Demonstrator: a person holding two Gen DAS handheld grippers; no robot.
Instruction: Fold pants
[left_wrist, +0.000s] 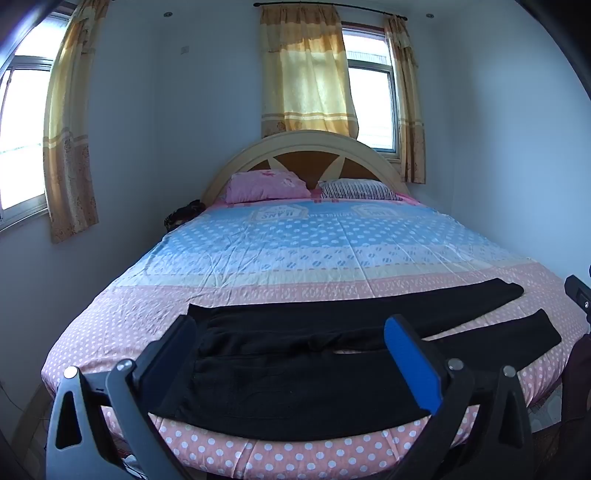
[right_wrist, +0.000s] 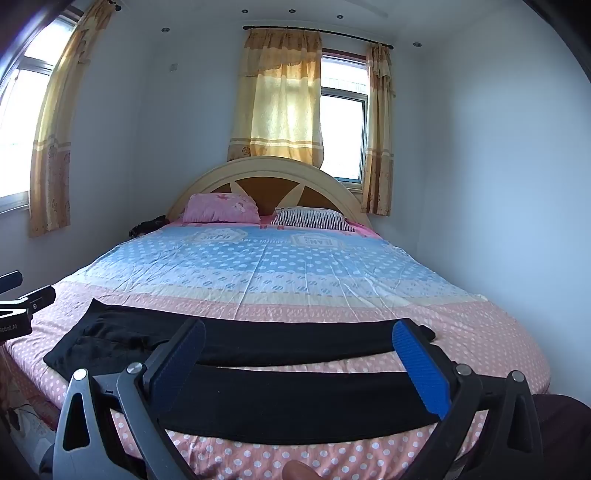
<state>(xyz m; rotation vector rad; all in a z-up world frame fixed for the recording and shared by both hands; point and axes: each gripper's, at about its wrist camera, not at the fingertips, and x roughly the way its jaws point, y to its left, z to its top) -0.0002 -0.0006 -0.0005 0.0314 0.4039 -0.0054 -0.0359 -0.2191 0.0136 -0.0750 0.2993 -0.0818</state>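
Note:
Black pants (left_wrist: 295, 373) lie flat across the foot of the bed, waist end to the left, two legs spread apart toward the right. My left gripper (left_wrist: 291, 332) hangs open above the waist part, nothing between its blue pads. In the right wrist view the same pants (right_wrist: 295, 398) show both legs running across; the near leg passes under my right gripper (right_wrist: 299, 332), which is open and empty above it. The far leg (right_wrist: 295, 341) ends near the right fingertip. The left gripper's body (right_wrist: 18, 306) shows at the left edge.
The bed (left_wrist: 295, 251) has a blue and pink dotted sheet, with a pink pillow (left_wrist: 266, 186) and a striped pillow (left_wrist: 358, 190) at the headboard. Walls close in on both sides; curtained windows stand behind and to the left. A dark object (left_wrist: 183, 216) lies beside the bed's far left.

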